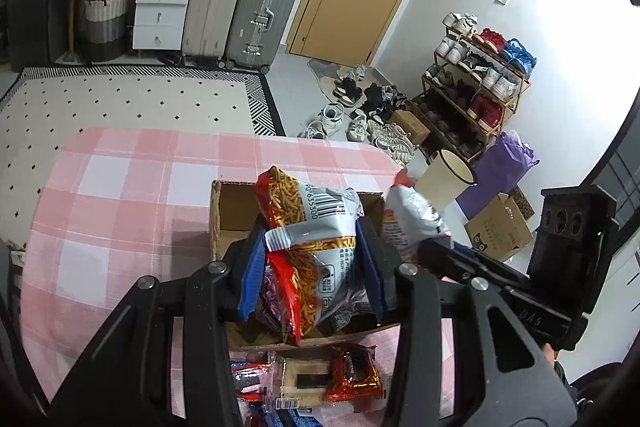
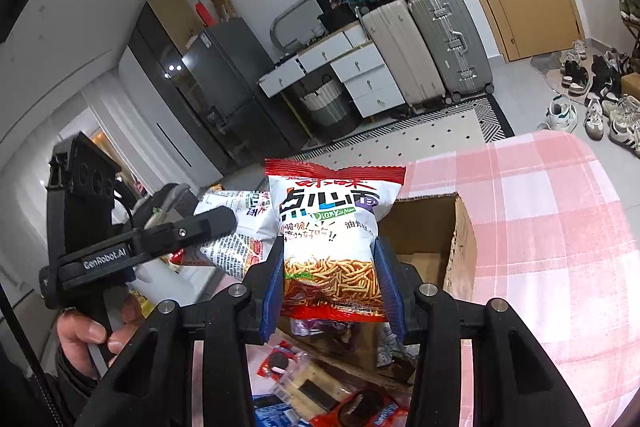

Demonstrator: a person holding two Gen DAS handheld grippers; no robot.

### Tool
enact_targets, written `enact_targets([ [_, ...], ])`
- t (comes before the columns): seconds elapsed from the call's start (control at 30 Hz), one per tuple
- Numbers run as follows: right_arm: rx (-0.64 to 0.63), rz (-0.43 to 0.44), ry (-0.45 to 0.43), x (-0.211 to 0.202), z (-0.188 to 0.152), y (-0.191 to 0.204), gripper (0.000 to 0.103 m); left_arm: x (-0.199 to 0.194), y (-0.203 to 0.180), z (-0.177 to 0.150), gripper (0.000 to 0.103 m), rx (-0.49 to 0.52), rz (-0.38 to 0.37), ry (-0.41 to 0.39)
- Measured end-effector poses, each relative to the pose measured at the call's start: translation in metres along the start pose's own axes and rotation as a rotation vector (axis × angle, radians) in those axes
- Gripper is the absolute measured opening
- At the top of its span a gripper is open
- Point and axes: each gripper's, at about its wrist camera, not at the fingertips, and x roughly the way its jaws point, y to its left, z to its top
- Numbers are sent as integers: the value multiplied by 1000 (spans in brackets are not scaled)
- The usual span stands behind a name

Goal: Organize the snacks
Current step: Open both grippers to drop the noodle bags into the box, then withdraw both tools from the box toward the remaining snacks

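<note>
My left gripper (image 1: 310,267) is shut on a red and white noodle snack bag (image 1: 308,227) and holds it above an open cardboard box (image 1: 232,211) on the pink checked table. My right gripper (image 2: 332,279) is shut on a second noodle snack bag (image 2: 332,227) of the same kind, also over the box (image 2: 460,235). In the left wrist view the right gripper's bag (image 1: 412,219) hangs at the box's right side. In the right wrist view the left gripper's bag (image 2: 236,223) shows to the left. A purple packet (image 1: 272,299) lies inside the box.
Loose snacks lie on the table in front of the box: red cookie packs (image 1: 354,373), a clear-wrapped sandwich biscuit (image 1: 296,379) and blue packs (image 2: 268,415). The pink checked tablecloth (image 1: 112,207) spreads left and behind. Beyond the table edge stand a bin (image 1: 448,179), a shoe rack and suitcases.
</note>
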Motion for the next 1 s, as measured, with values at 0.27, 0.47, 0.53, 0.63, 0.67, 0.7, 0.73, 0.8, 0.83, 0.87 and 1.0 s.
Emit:
enact_targets([
  [0.27,30,-32,11,12,0,-13,53,25,11,-3,41,-8,-9,39],
  [0.47,22,-40,-25,-5,1,-14,55,21,14,-10,50,-9,20,36],
  [0.53,15,-43,-42,-15,2,-9,60,16,13,-14,52,-3,34,25],
  [0.63,5,-43,-72,-30,3,-3,65,4,11,-20,55,10,31,20],
  [0.67,3,-41,-77,-34,4,-1,65,0,8,-21,55,17,29,24],
  [0.7,1,-42,-82,-38,3,3,65,-2,7,-23,55,25,38,24],
  [0.73,-4,-41,-87,-42,2,5,65,-7,5,-25,55,30,42,21],
  [0.8,-13,-31,-91,-48,1,13,65,-15,0,-28,58,37,50,18],
  [0.83,-18,-32,-99,-53,-1,16,66,-19,-1,-30,60,36,55,14],
  [0.87,-22,-33,-103,-57,-2,19,67,-24,-3,-32,63,39,60,9],
  [1.0,-51,-45,-122,-72,-9,32,80,-43,-12,-38,71,52,72,-5],
])
